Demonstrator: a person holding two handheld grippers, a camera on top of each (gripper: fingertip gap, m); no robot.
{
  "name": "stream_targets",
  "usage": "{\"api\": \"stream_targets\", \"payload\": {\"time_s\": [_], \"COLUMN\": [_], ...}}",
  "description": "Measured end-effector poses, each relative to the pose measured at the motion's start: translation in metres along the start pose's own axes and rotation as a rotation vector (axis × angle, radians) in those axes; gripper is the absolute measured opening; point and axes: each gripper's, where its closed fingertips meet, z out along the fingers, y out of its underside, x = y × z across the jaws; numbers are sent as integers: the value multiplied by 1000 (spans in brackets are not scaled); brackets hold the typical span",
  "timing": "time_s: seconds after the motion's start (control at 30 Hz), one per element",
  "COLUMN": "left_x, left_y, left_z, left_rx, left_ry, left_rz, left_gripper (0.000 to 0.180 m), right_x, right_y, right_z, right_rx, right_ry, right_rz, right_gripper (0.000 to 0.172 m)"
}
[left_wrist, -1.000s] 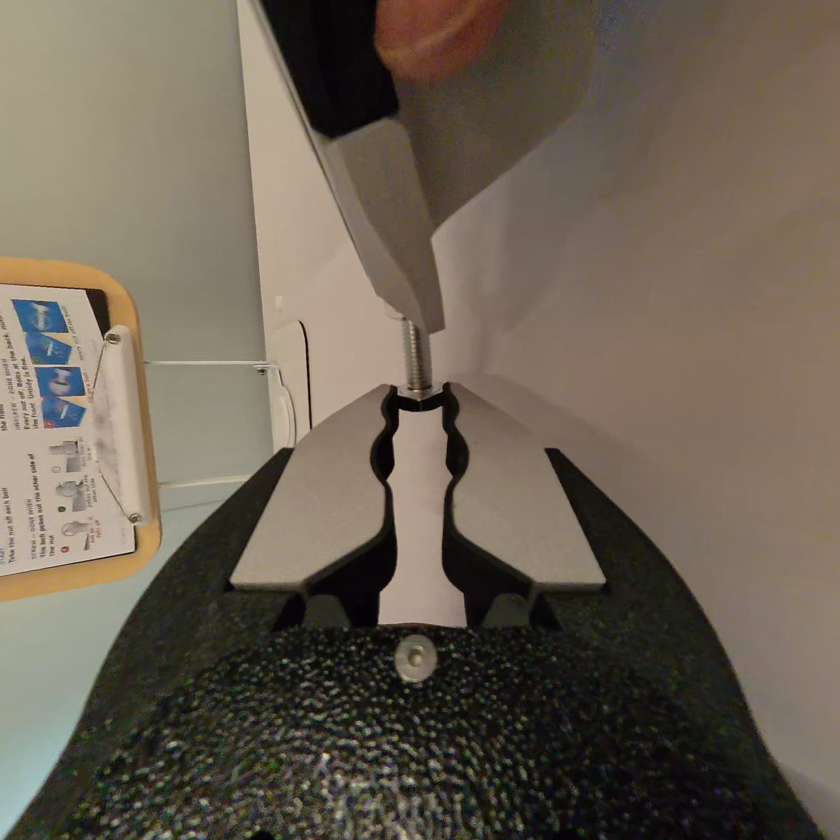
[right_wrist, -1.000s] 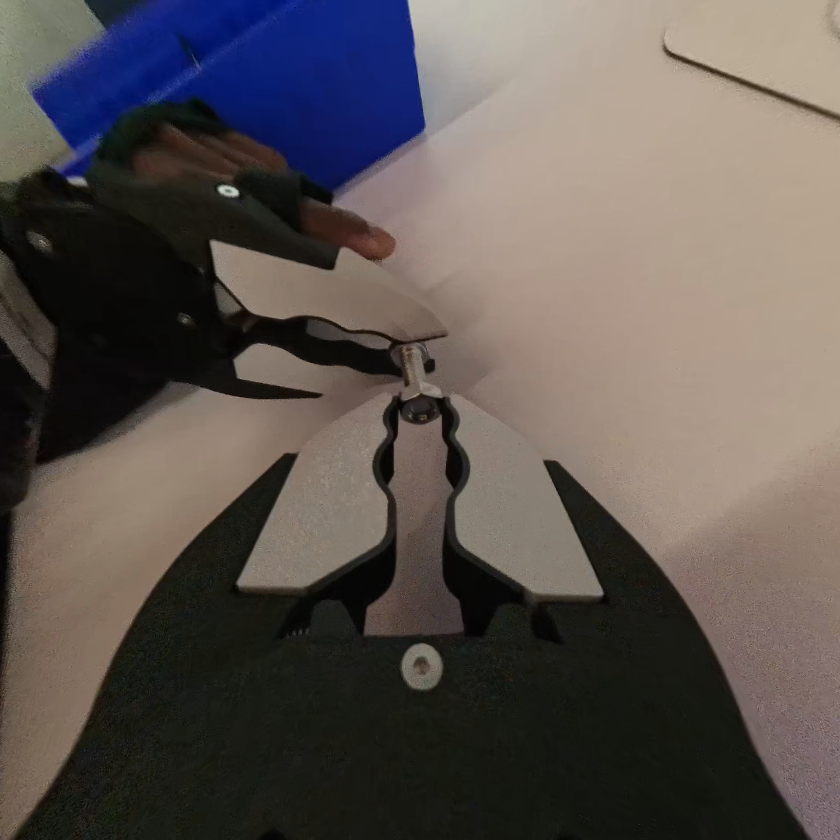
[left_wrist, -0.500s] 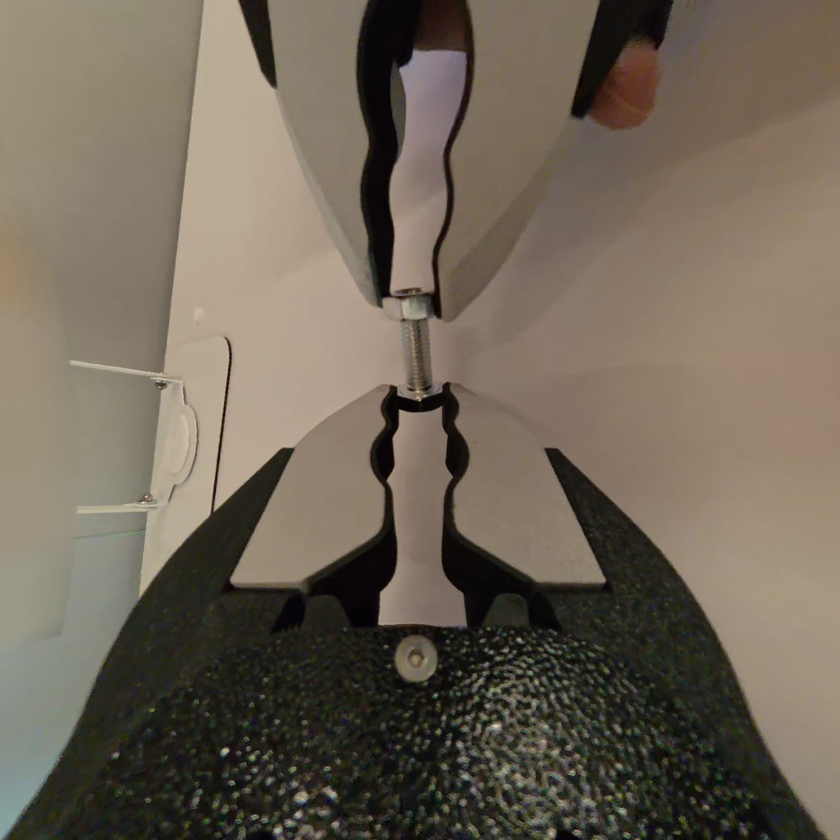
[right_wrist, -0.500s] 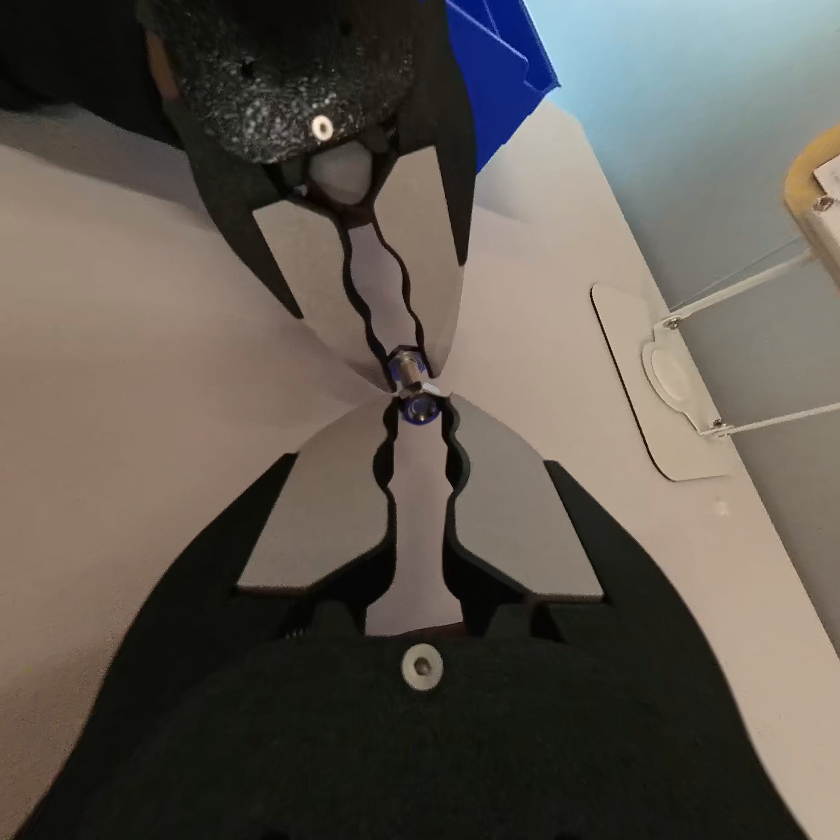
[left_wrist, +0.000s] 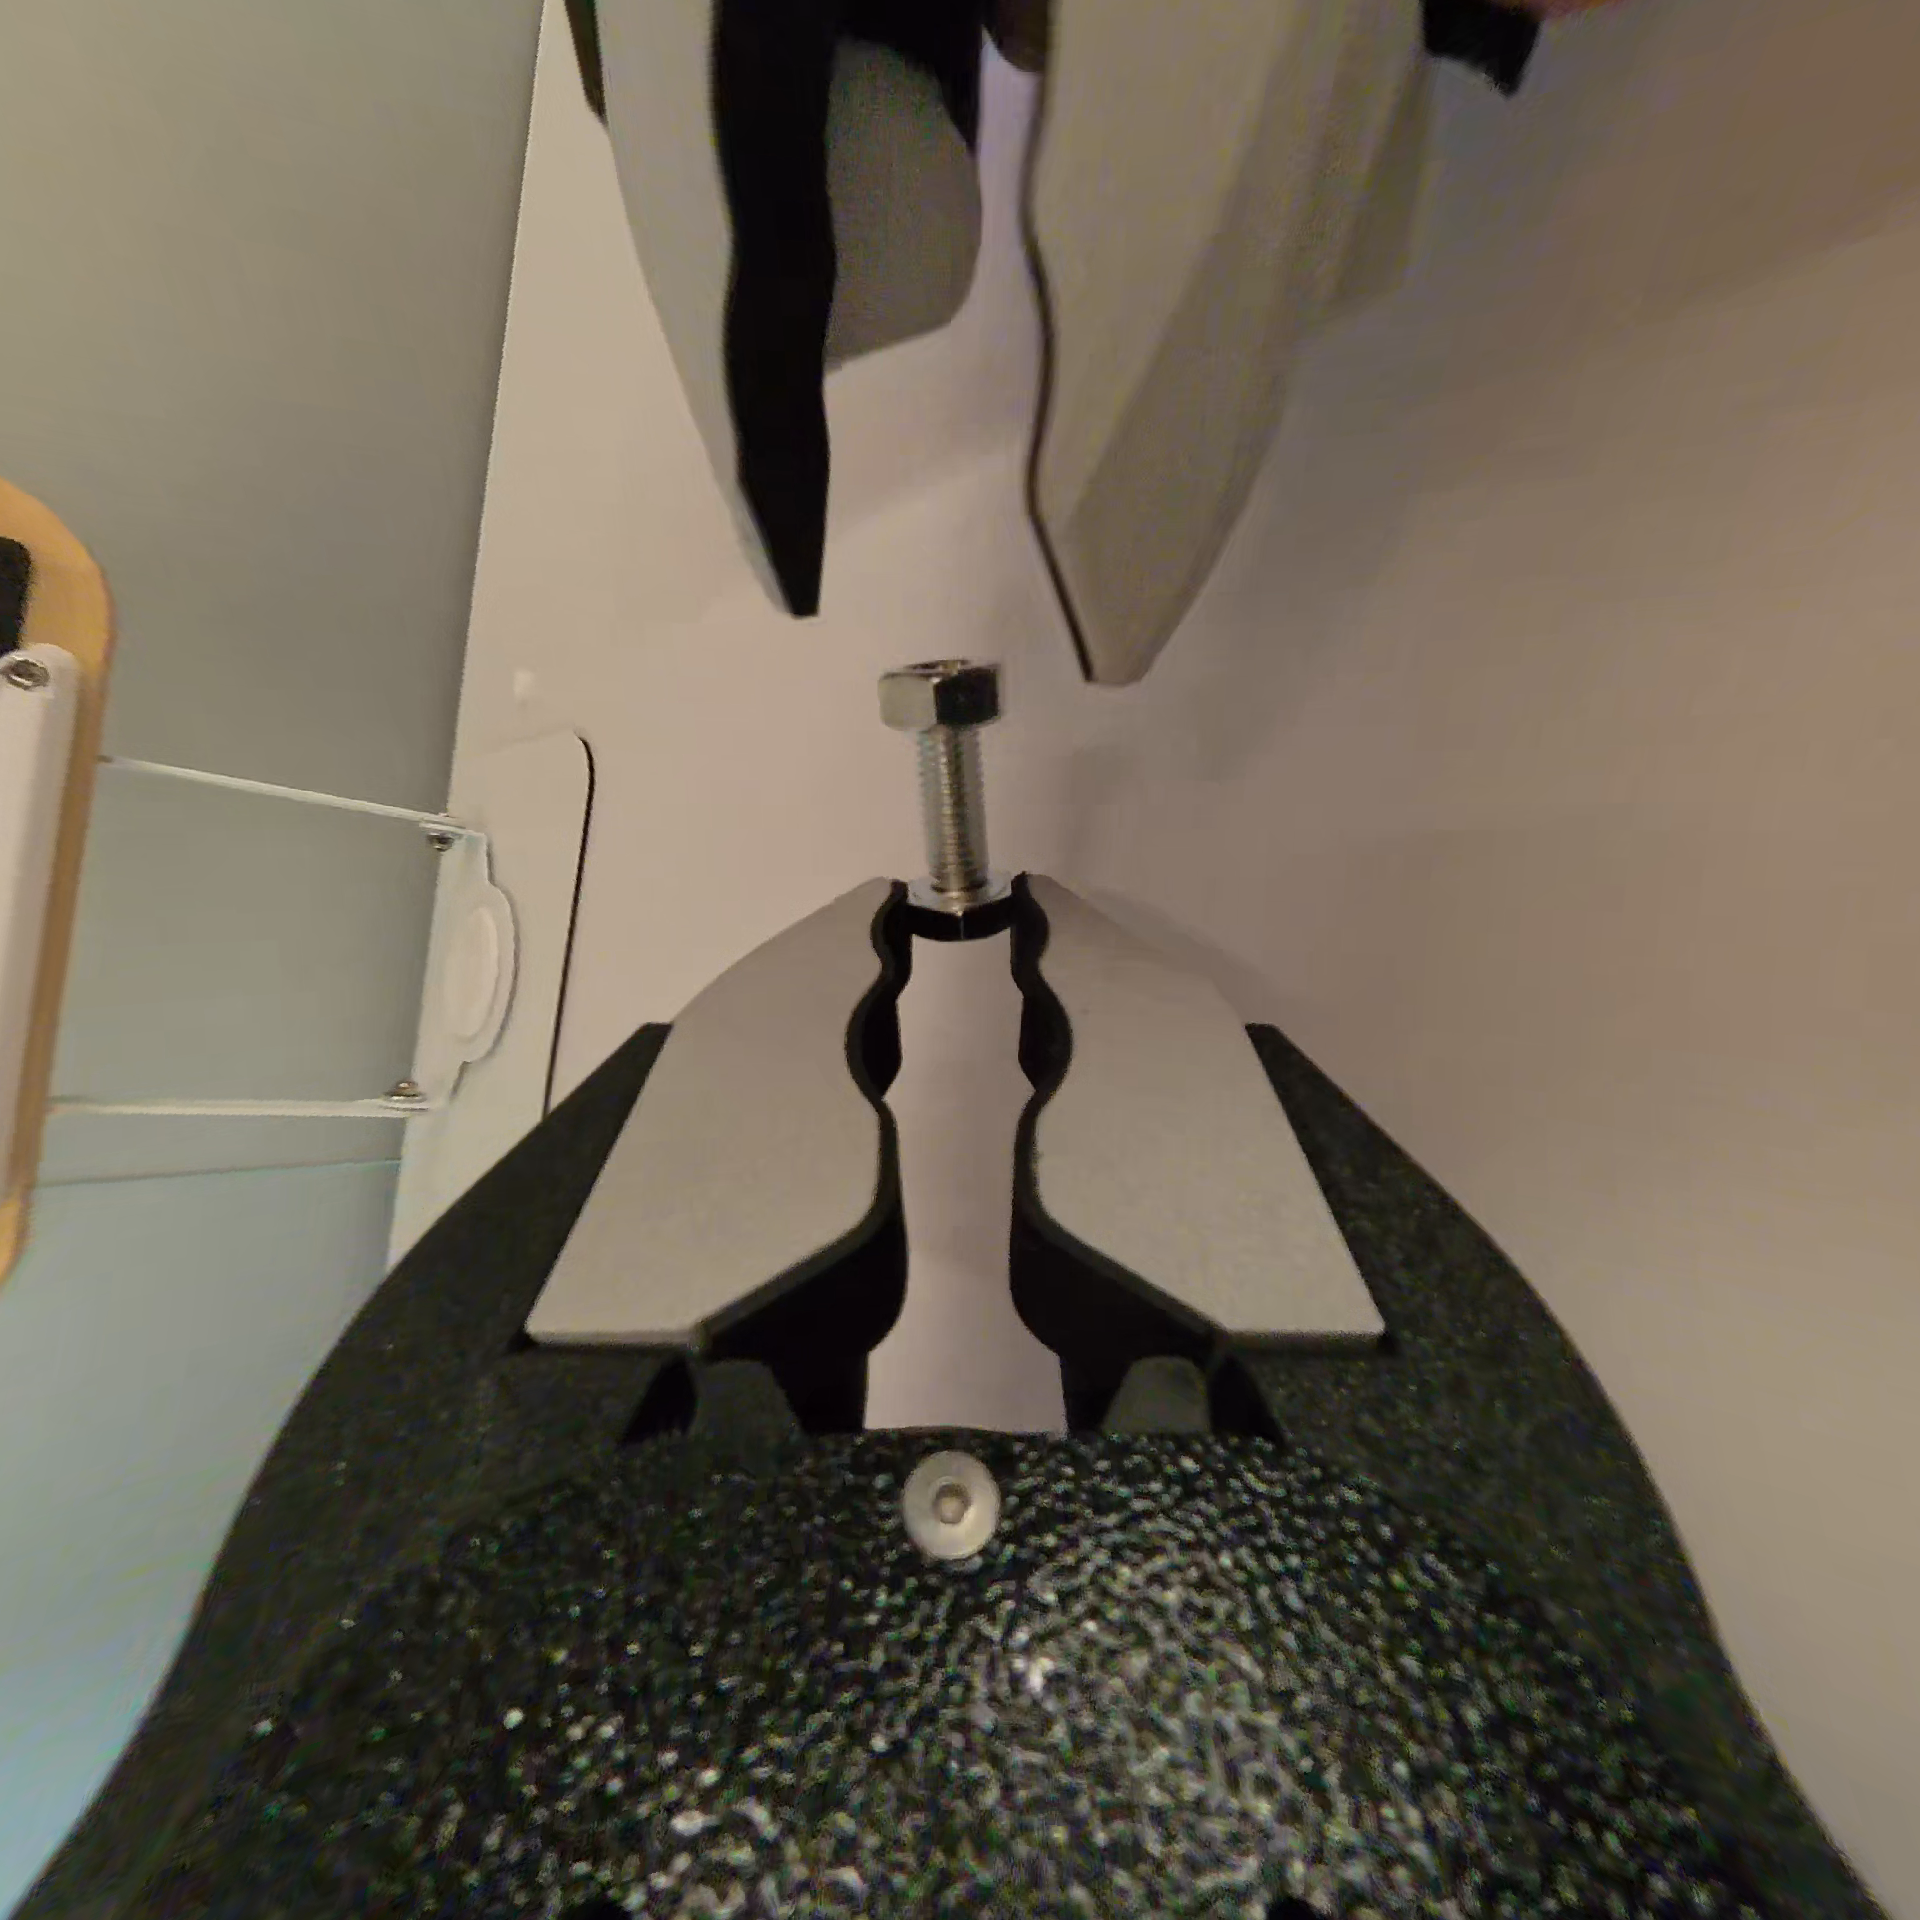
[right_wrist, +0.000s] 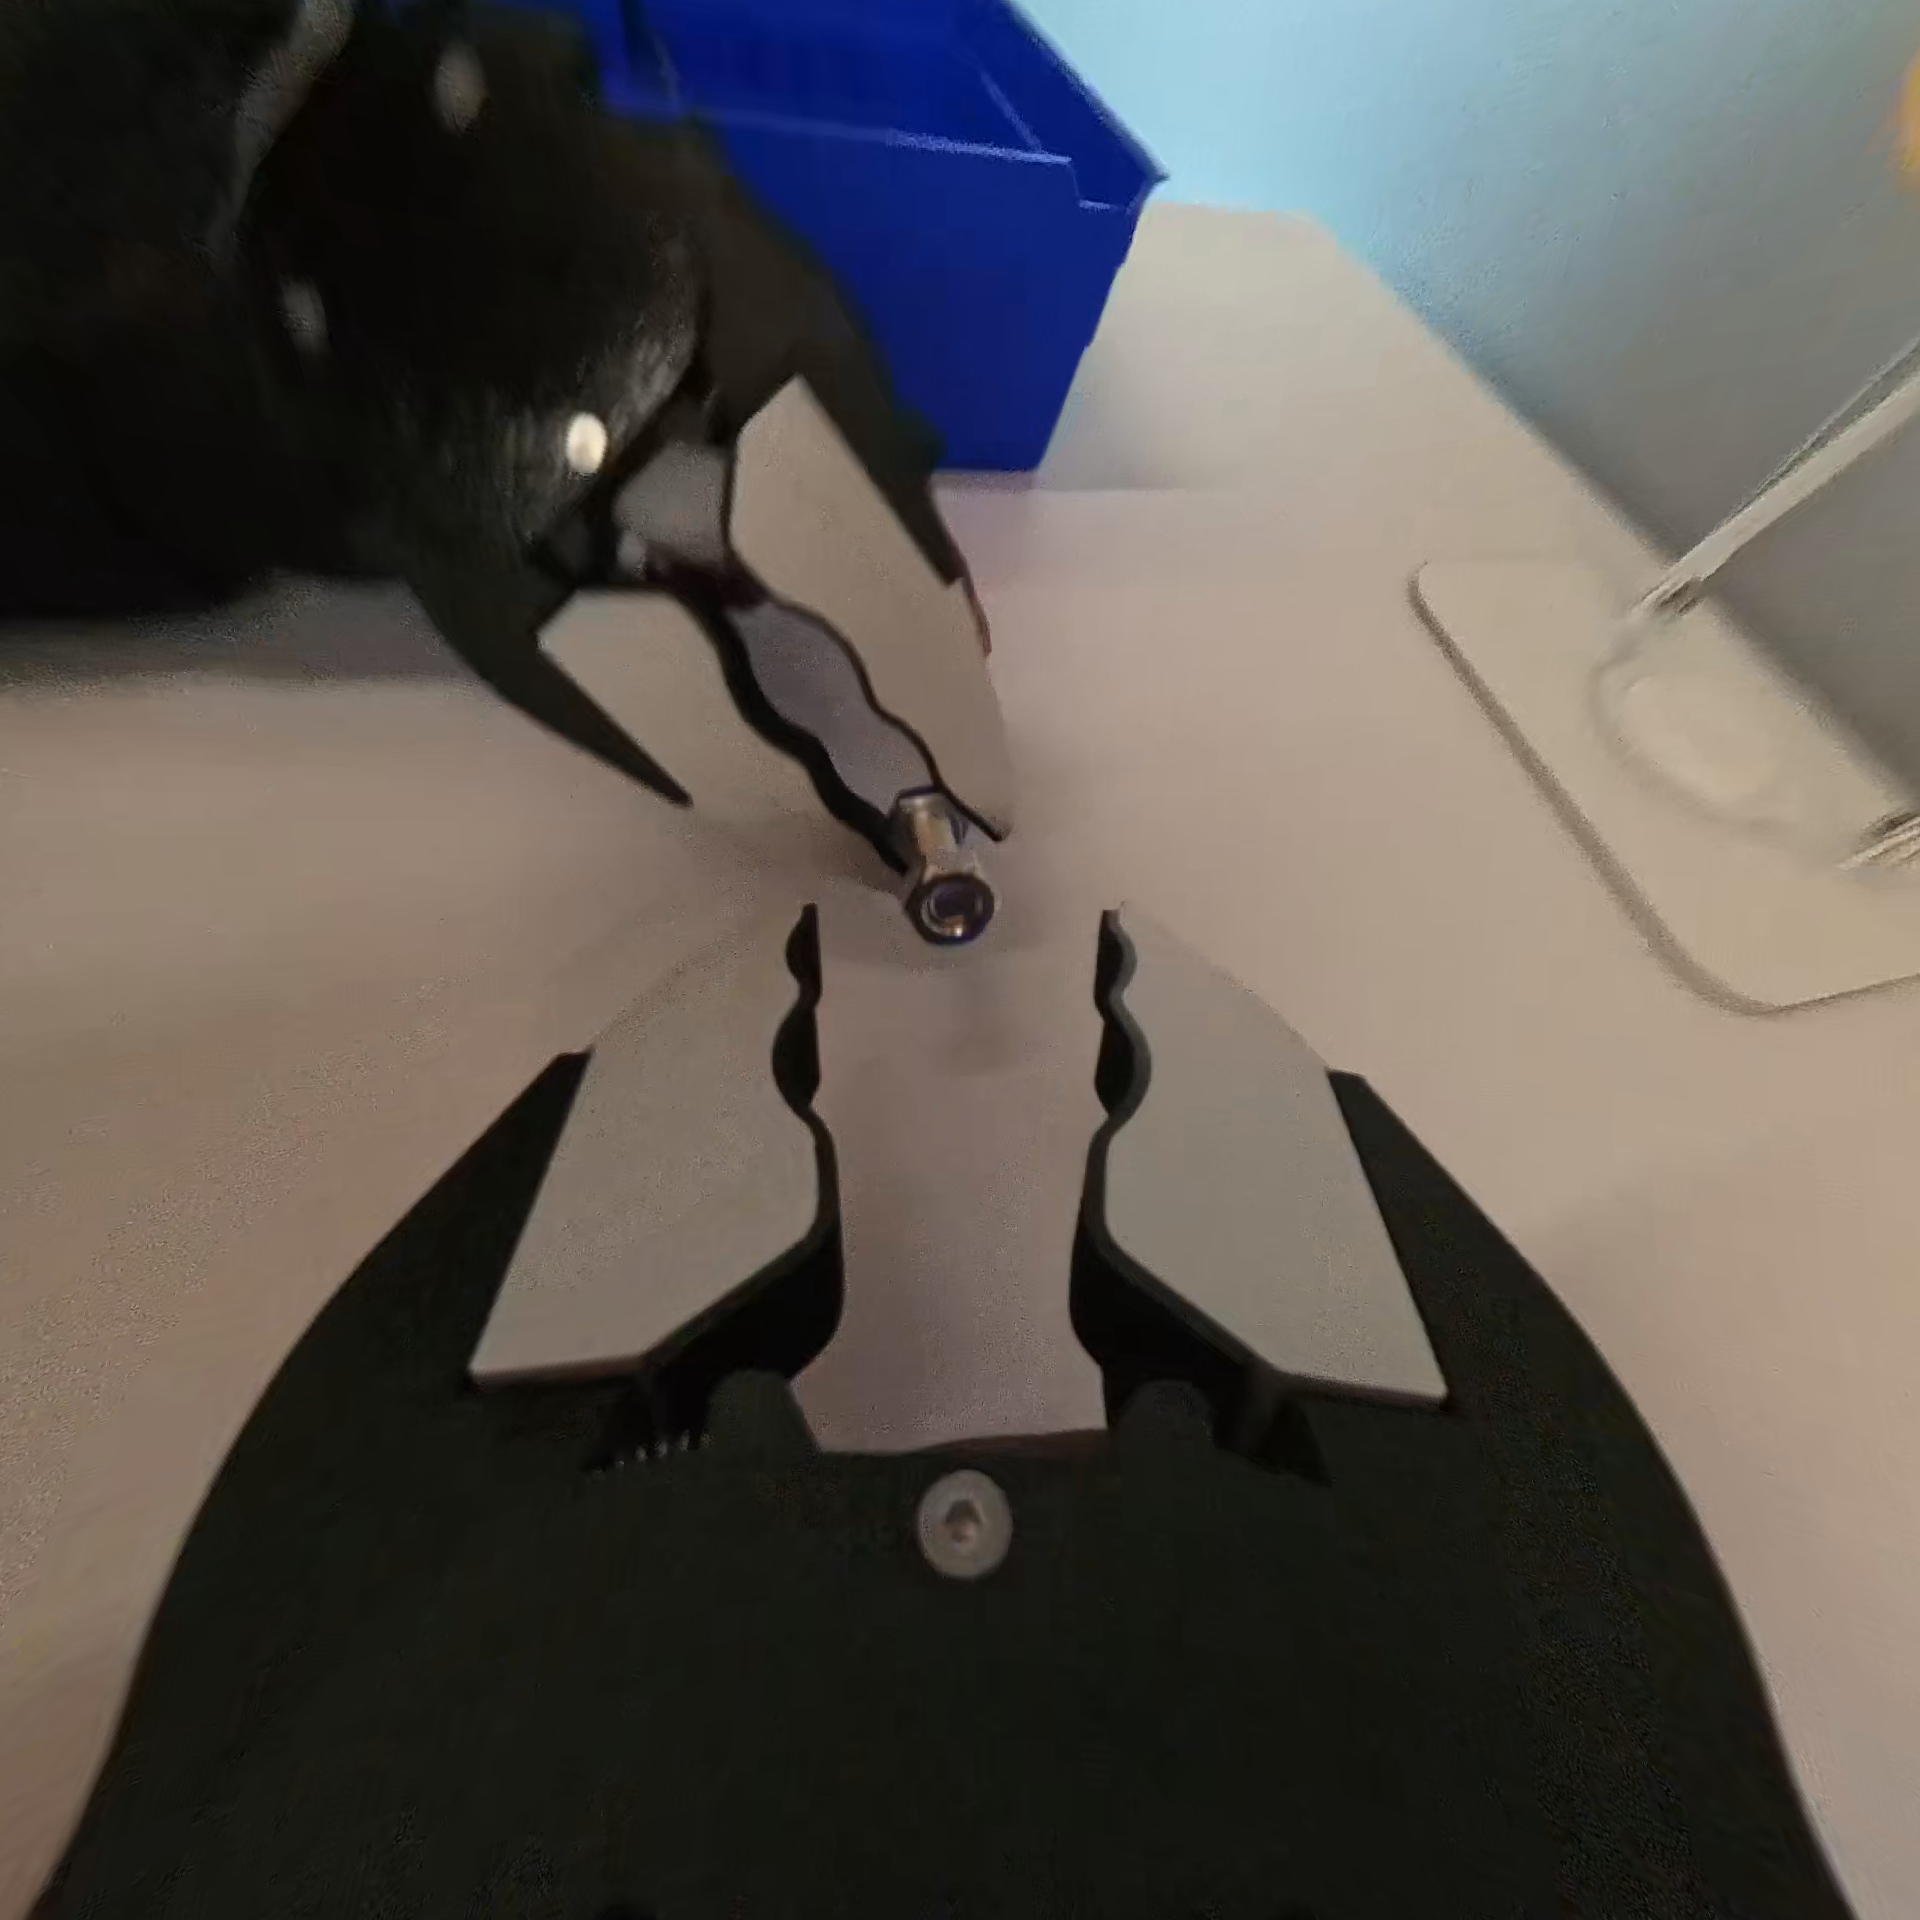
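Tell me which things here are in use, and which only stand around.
In use:
left gripper, shut on bolt
nut on the bolt's far end
right gripper, open, near the nut

Standing around:
blue bin
white stand
table

Dim warm light, soft shadows; motion blur, fisheye edges.

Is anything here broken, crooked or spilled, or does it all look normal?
Nothing stands out. The left gripper clamps the head of a silver bolt, which points straight out with a nut at its far tip. The right gripper is open just short of the nut. The white table shows no spill.
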Motion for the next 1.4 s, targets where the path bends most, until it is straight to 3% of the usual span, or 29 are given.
{"api": "stream_targets", "payload": {"time_s": [0.13,0.2,0.27,0.33,0.43,0.5,0.53,0.6,0.7,0.83,0.97,1.03,1.13,1.27,1.33,1.4], "left_x": [4,8,8,3,-4,-3,-3,-2,0,4,12,15,10,2,-1,-2], "left_y": [-2,-3,-1,2,8,8,7,5,3,0,-4,-5,0,10,10,7], "left_z": [-2,-1,1,2,4,5,5,4,2,-2,-2,0,3,7,8,6], "left_rx": [22,27,1,-35,-110,-120,-112,-88,-30,15,39,39,-8,-115,-141,-134], "left_ry": [48,71,55,-2,-98,-101,-93,-67,-12,53,113,127,64,-64,-92,-96], "left_rz": [-27,-23,7,57,175,177,160,104,12,-51,-62,-54,7,183,218,195], "left_gripper": [18,18,18,18,18,18,18,18,18,18,18,18,18,18,18,18], "right_x": [-6,-8,-6,-3,-3,-3,-2,3,8,1,-9,-11,-7,-6,-4,1], "right_y": [6,5,6,9,14,15,14,9,2,4,4,4,7,16,14,7], "right_z": [2,4,7,10,14,13,12,7,-1,-4,1,3,8,15,13,8], "right_rx": [-61,-53,-75,-98,-77,-45,-33,-2,22,-17,-25,-35,-81,-82,-23,41], "right_ry": [55,62,66,49,-42,-96,-115,-92,-14,42,28,31,33,-70,-135,-150], "right_rz": [-237,-247,-199,3,502,569,538,417,165,-145,-231,-238,-83,438,502,448], "right_gripper": [38,19,17,17,17,17,19,37,42,41,34,18,17,17,21,37]}}
